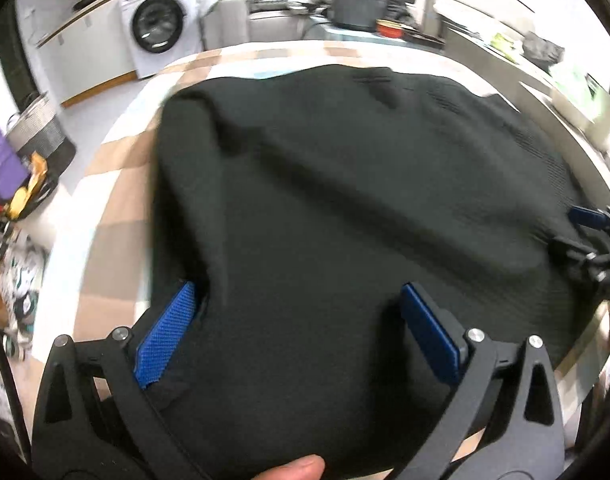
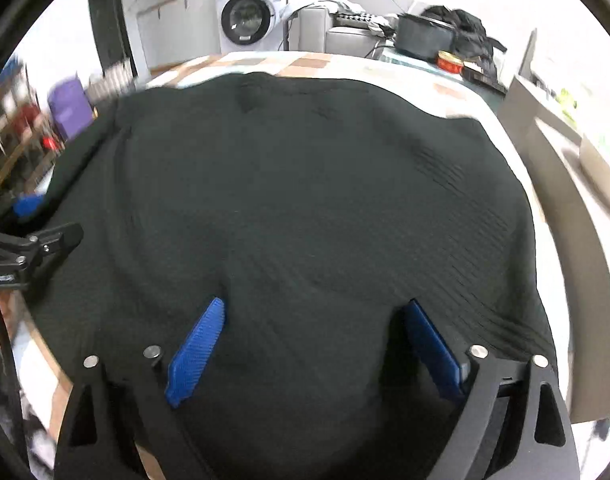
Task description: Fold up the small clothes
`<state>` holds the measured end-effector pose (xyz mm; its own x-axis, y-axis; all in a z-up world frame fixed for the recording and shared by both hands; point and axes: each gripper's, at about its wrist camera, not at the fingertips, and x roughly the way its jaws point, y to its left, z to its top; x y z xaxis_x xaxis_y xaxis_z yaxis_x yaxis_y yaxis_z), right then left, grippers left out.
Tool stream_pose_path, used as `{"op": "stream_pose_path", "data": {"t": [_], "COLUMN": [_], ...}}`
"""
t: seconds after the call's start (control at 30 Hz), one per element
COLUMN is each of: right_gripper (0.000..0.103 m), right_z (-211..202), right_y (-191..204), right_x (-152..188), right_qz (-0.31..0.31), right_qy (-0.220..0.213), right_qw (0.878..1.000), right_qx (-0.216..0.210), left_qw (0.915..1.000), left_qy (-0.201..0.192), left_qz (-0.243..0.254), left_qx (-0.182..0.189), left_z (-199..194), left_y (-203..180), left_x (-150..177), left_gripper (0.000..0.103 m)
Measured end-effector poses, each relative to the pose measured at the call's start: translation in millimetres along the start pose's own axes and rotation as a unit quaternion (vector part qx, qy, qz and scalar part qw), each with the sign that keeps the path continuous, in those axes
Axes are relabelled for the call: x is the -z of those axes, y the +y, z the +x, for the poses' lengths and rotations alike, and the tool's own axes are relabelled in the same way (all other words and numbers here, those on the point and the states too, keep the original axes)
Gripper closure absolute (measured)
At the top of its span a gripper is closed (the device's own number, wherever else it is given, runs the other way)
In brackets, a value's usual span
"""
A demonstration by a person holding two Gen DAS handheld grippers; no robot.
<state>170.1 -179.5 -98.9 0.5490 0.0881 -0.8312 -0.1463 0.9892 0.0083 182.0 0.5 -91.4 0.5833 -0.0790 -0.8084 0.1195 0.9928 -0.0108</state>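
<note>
Here both tools stand at the near edge of a dark garment spread on a checked cloth over the table. Going left to right: the left gripper has its jaws spread wide, the blue pads well apart, with dark fabric lying between them but neither pad pressing it, so it grips nothing. A fingertip shows at the bottom edge of the left wrist view, under the tool. Further right, the right gripper is likewise wide open; its pads flank a swell of cloth without clamping it, and it too holds nothing. Each tool shows at the edge of the other's view, so they sit side by side along the same hem. That placement reads as a release: the near edge looks laid down, and the open jaws let it rest flat.

The garment is black or very dark green, a knit with fine ribbed lines visible on its right part. It covers most of the table, its far edge curving near the far side, where a small darker patch sits, possibly a label; blur keeps that uncertain. Soft ridges run across the middle, so it is not fully smooth. Whether it is one layer or already doubled, I cannot tell.

Beyond, a washer stands far left, and a dark pot sits far behind the table
</note>
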Motion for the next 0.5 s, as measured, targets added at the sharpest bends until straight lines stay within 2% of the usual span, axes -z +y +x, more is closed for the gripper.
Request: {"op": "stream_pose_path", "data": {"t": [0.07,0.17,0.27,0.4,0.5], "right_gripper": [0.010,0.010,0.010,0.010,0.010], "right_z": [-2.9,-11.9,-19.6,-22.4,-16.5], "right_y": [-14.6,-29.4,-24.2,-0.7,20.4], "right_x": [3.3,6.9,1.4,-8.5,-18.2], "right_qz": [0.007,0.044,0.050,0.031,0.012], "right_qy": [-0.001,-0.005,-0.014,-0.026,-0.028], "right_qw": [0.999,0.999,0.998,0.999,0.999], "right_qx": [0.033,0.025,0.027,-0.013,-0.038], "left_qw": [0.9998,0.9992,0.9986,0.9981,0.9975], "left_qy": [0.001,-0.012,-0.027,-0.045,-0.042], "left_qz": [-0.018,-0.039,-0.043,-0.019,0.008], "left_qx": [-0.011,-0.003,0.011,0.038,0.056], "left_z": [-3.8,-16.4,-33.1,-44.4,-43.7], "left_y": [15.1,30.2,28.3,-1.2,-37.7], "left_x": [2.7,1.7,-3.0,-13.3,-17.0], "left_gripper": [0.003,0.003,0.002,0.001,0.001]}}
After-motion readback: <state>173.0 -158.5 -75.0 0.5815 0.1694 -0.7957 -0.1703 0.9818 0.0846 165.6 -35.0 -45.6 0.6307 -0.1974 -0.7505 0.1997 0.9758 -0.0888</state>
